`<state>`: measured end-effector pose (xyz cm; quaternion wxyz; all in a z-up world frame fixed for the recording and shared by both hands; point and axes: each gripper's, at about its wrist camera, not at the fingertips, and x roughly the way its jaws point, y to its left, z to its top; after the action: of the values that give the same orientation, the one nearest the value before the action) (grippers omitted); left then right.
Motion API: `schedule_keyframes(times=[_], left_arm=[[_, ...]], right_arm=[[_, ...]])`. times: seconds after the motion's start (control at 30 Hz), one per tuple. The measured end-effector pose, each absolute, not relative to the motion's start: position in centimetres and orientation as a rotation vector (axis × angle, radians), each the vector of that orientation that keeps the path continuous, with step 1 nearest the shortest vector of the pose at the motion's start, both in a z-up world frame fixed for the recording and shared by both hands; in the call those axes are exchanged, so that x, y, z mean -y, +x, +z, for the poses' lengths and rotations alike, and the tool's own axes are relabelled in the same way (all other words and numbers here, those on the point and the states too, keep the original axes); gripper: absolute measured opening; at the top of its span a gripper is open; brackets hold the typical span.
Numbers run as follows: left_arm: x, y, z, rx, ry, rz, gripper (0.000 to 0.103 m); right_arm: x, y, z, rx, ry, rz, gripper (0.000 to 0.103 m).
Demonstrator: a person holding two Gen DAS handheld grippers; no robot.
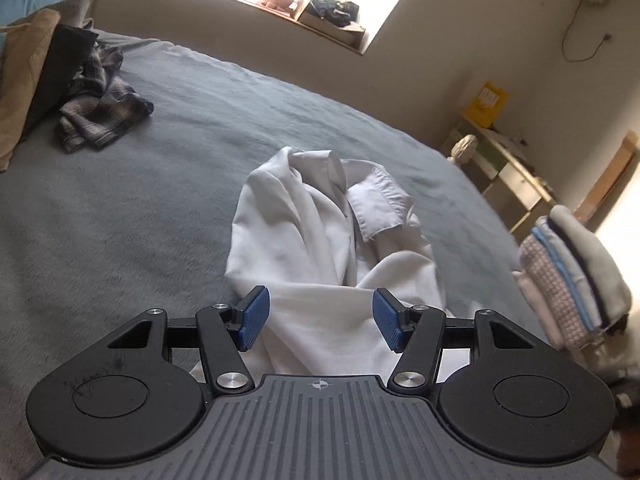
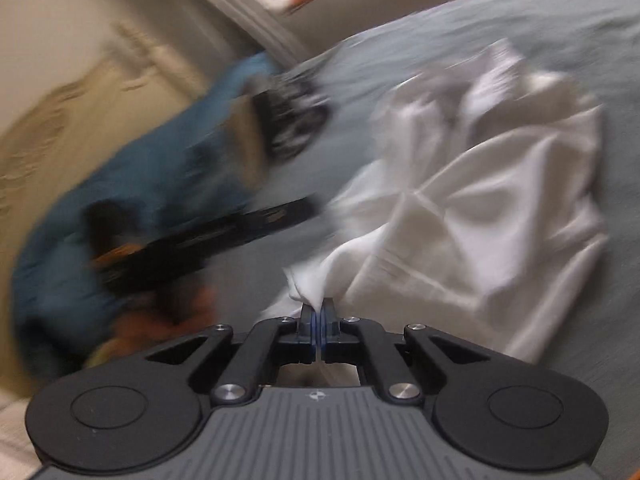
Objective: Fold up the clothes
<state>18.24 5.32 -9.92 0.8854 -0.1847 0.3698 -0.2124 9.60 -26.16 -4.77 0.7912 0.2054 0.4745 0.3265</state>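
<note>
A crumpled white shirt lies in a heap on the grey bed cover, its cuff turned up near the middle. My left gripper hovers open over the near end of the shirt, blue pads apart with cloth below them and nothing held. In the blurred right wrist view the same white shirt spreads over the bed. My right gripper is shut on a bunched edge of that shirt, which rises in a small peak between the fingers.
A dark plaid garment lies crumpled at the far left beside tan and blue pillows. A stack of folded clothes sits at the right edge of the bed. Beyond it stand shelves and a window sill. A blurred blue sleeve crosses the right wrist view.
</note>
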Motion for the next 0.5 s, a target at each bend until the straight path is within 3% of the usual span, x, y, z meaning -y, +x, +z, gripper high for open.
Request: schedule_keyframes(times=[0.33, 0.5], left_arm=[[-8.3, 16.8, -11.1, -0.796, -0.495, -0.453, 0.057], [-8.8, 15.5, -10.3, -0.769, -0.485, -0.501, 0.057]], right_arm=[[20.8, 6.2, -7.7, -1.149, 0.488, 0.913, 0.002], [21.7, 7.6, -6.8, -1.057, 0.573, 0.858, 0.002]])
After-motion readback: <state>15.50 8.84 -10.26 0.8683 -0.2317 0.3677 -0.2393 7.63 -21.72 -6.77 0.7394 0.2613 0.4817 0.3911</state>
